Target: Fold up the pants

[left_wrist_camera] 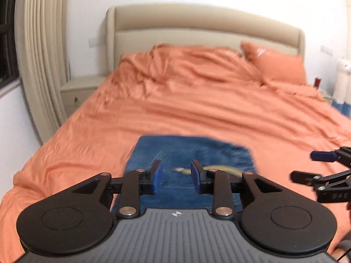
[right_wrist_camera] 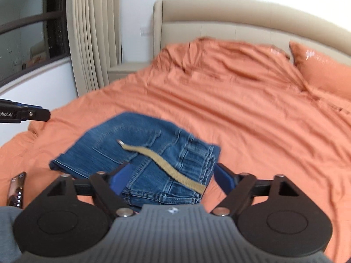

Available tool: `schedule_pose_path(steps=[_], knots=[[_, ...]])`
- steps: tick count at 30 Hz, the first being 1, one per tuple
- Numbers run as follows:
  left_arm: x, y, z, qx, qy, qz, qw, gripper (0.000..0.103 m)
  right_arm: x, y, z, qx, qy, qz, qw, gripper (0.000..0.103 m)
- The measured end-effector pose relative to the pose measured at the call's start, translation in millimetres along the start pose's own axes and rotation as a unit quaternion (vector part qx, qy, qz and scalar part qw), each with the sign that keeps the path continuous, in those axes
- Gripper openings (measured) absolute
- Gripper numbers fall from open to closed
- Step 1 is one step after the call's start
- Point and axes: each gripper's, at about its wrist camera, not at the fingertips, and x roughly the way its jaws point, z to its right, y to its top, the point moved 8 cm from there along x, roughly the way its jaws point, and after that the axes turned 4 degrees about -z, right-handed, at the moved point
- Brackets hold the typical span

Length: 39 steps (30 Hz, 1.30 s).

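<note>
Blue jeans (left_wrist_camera: 188, 153) lie folded into a compact stack on the orange bed sheet (left_wrist_camera: 197, 114), with a tan belt (left_wrist_camera: 219, 168) across the top. My left gripper (left_wrist_camera: 175, 176) is open and empty, hovering above the near part of the jeans. In the right wrist view the jeans (right_wrist_camera: 131, 144) and belt (right_wrist_camera: 166, 166) lie just ahead. My right gripper (right_wrist_camera: 170, 179) is open wide, its blue fingers on either side of the jeans' near end, holding nothing. The right gripper also shows at the right edge of the left wrist view (left_wrist_camera: 307, 166).
An orange pillow (left_wrist_camera: 278, 65) and the beige headboard (left_wrist_camera: 197, 28) are at the far end. A bedside table (left_wrist_camera: 79, 92) and curtains (left_wrist_camera: 41, 61) stand at left. A dark phone-like object (right_wrist_camera: 16, 188) lies on the sheet left of the jeans.
</note>
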Motion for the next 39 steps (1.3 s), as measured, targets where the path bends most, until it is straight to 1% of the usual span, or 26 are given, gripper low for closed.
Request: schedule_pose_path(steps=[2, 4, 7, 9, 10, 13, 14, 17, 19, 21, 24, 26, 27, 30, 34, 39], knots=[[-16.8, 3.0, 14.3, -0.006, 0.006, 0.020, 0.9998, 0.042, -20.9, 2.3, -3.0, 0.000, -0.005, 0.014, 1.000, 0.080], [-31.2, 2.2, 26.7, -0.018, 0.010, 0.037, 0.9991, 0.046, -37.7, 2.1, -4.8, 0.005, -0.008, 0.016, 1.000, 0.081], [-47.0, -6.2, 41.4, -0.055, 0.010, 0.045, 0.9975, 0.049, -57.6, -1.2, -6.6, 0.020, -0.020, 0.018, 0.999, 0.080], [-51.3, -13.2, 48.4, -0.070, 0.006, 0.040, 0.9967, 0.060, -67.7, -4.5, -5.8, 0.033, -0.031, 0.021, 0.999, 0.081], [-50.8, -17.5, 49.8, -0.073, 0.009, 0.037, 0.9966, 0.062, -72.0, -6.4, -5.4, 0.039, -0.038, 0.024, 0.998, 0.081], [-47.2, -30.3, 57.1, -0.051, 0.032, 0.032, 0.9977, 0.069, -85.2, -15.0, -8.9, 0.048, -0.045, 0.041, 0.997, 0.081], [-45.6, -34.0, 58.9, -0.044, 0.040, 0.031, 0.9978, 0.075, -87.0, -19.5, -11.0, 0.046, -0.047, 0.042, 0.997, 0.081], [-44.7, -44.3, 61.8, -0.045, 0.053, 0.035, 0.9970, 0.079, -88.0, -30.9, -16.5, 0.046, -0.052, 0.047, 0.997, 0.081], [-42.2, -50.2, 60.8, -0.052, 0.059, 0.031, 0.9964, 0.079, -88.1, -38.9, -19.1, 0.055, -0.057, 0.054, 0.995, 0.081], [-39.0, -58.1, 55.2, -0.063, 0.070, 0.023, 0.9953, 0.080, -85.4, -45.9, -23.7, 0.054, -0.053, 0.056, 0.996, 0.081], [-30.0, -70.4, 47.8, -0.083, 0.073, 0.004, 0.9938, 0.080, -75.2, -52.9, -30.9, 0.041, -0.044, 0.045, 0.997, 0.081], [-23.2, -78.3, 42.9, -0.092, 0.082, -0.011, 0.9923, 0.080, -68.0, -57.9, -31.3, 0.045, -0.052, 0.041, 0.997, 0.081], [-20.1, -81.0, 40.8, -0.094, 0.084, -0.017, 0.9919, 0.080, -64.2, -60.6, -31.4, 0.048, -0.054, 0.038, 0.997, 0.081], [-15.2, -88.0, 40.8, -0.095, 0.085, -0.029, 0.9914, 0.080, -55.7, -66.3, -32.2, 0.058, -0.042, 0.031, 0.997, 0.081], [-8.3, -92.5, 40.8, -0.096, 0.081, -0.046, 0.9910, 0.080, -47.6, -71.3, -33.3, 0.064, -0.046, 0.020, 0.997, 0.081], [-5.8, -93.9, 43.3, -0.093, 0.078, -0.053, 0.9912, 0.080, -43.3, -77.1, -34.8, 0.064, -0.045, 0.008, 0.997, 0.081]])
